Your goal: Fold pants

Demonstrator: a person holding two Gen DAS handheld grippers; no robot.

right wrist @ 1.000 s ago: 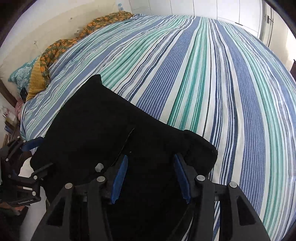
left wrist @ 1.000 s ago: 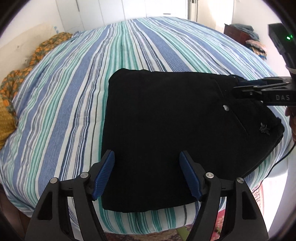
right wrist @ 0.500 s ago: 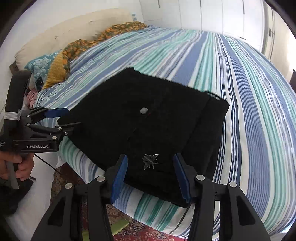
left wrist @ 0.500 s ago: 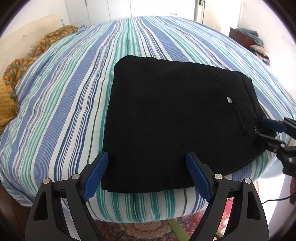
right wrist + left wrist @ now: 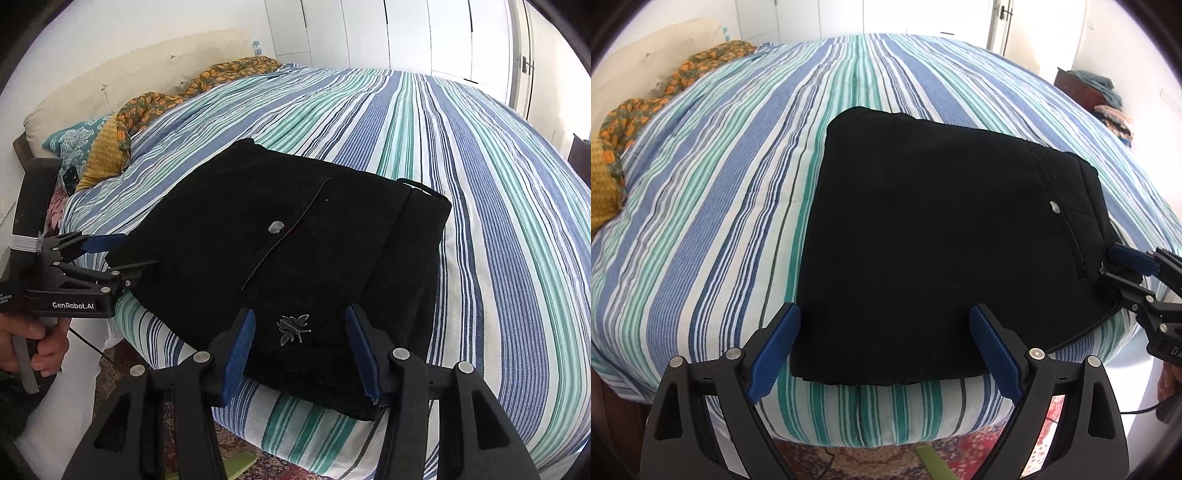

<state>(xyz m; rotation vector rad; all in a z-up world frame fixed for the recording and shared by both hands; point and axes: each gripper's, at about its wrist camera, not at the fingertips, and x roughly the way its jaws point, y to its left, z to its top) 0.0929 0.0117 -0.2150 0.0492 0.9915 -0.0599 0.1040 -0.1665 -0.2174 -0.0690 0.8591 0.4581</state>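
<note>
The black pants (image 5: pixel 923 229) lie folded into a flat square near the front edge of the striped bed (image 5: pixel 720 221). A metal button (image 5: pixel 1053 207) shows on top of them. My left gripper (image 5: pixel 884 314) hangs over their near edge. Its jaws are opening wide and the pads press on nothing. In the right wrist view the pants (image 5: pixel 295 229) carry a silver insect emblem (image 5: pixel 293 328). My right gripper (image 5: pixel 299 314) straddles that corner with its jaws apart and no grip on the cloth. The right gripper (image 5: pixel 1123 266) also shows at the pants' right edge, and the left gripper (image 5: pixel 125 253) at their left.
An orange patterned blanket (image 5: pixel 221 74), a yellow cushion (image 5: pixel 105 158) and a teal pillow (image 5: pixel 74 142) lie by the headboard. A dark dresser with clothes (image 5: pixel 1086 88) stands at the far right. A patterned rug (image 5: pixel 886 461) lies below the bed edge. A hand (image 5: pixel 37 343) holds the left gripper.
The left jaws have spread wider. The right gripper has drawn back from above the waistband to the pants' near right corner. The pants lie still.
</note>
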